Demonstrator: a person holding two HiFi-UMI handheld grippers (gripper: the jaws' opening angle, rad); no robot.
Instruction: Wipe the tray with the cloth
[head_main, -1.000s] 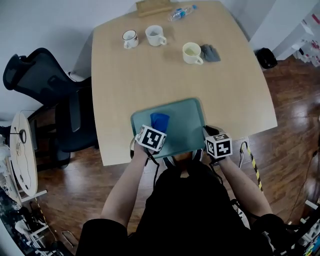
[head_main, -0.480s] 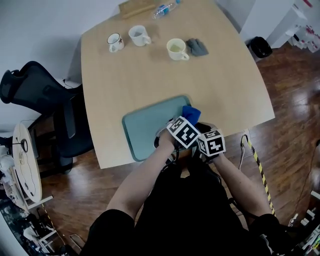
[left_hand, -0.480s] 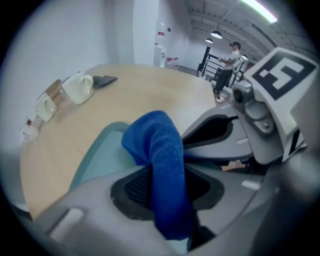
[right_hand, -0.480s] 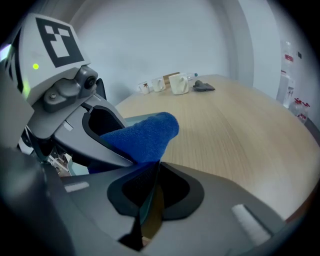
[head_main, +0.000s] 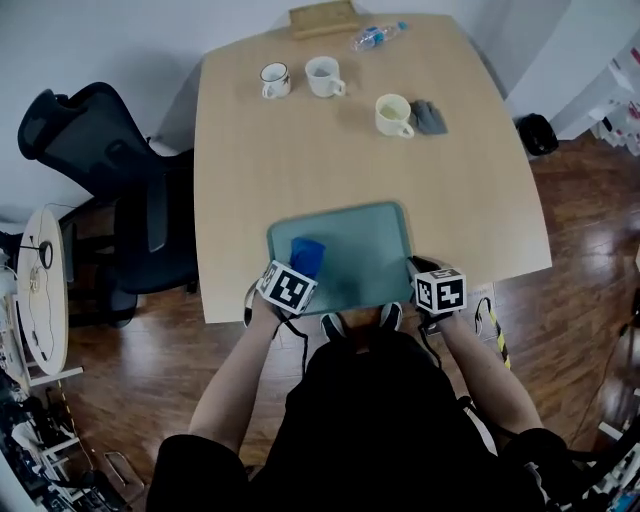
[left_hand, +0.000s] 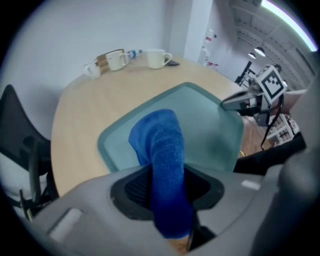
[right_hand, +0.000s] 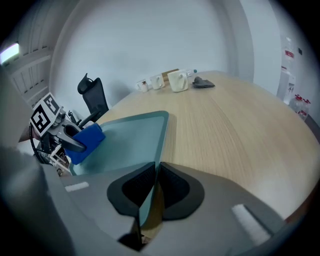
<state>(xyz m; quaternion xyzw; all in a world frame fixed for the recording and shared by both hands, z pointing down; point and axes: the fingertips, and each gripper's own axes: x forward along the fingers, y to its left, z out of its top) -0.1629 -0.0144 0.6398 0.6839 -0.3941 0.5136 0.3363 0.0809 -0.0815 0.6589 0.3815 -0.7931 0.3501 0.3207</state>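
Cloth gripped, tray pinned.
Your left gripper (left_hand: 167, 192) clamps the cloth (left_hand: 161, 145), lengthwise along its jaws; your right gripper (right_hand: 152, 187) pinches the tray (right_hand: 135, 137) edge.

Royal-blue cloth (head_main: 307, 256) is showing against a teal tray (head_main: 370, 250) and pale wood-grain table (head_main: 300, 150); a far mug (head_main: 393, 113) is looking possibly cream

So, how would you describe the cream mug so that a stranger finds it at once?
Start at the light wooden table and look to its far end, away from the teal tray. Three mugs stand there; the cream mug is the rightmost, apart from the white mug and the dark-rimmed mug, and alone has a crumpled dark grey item beside it.
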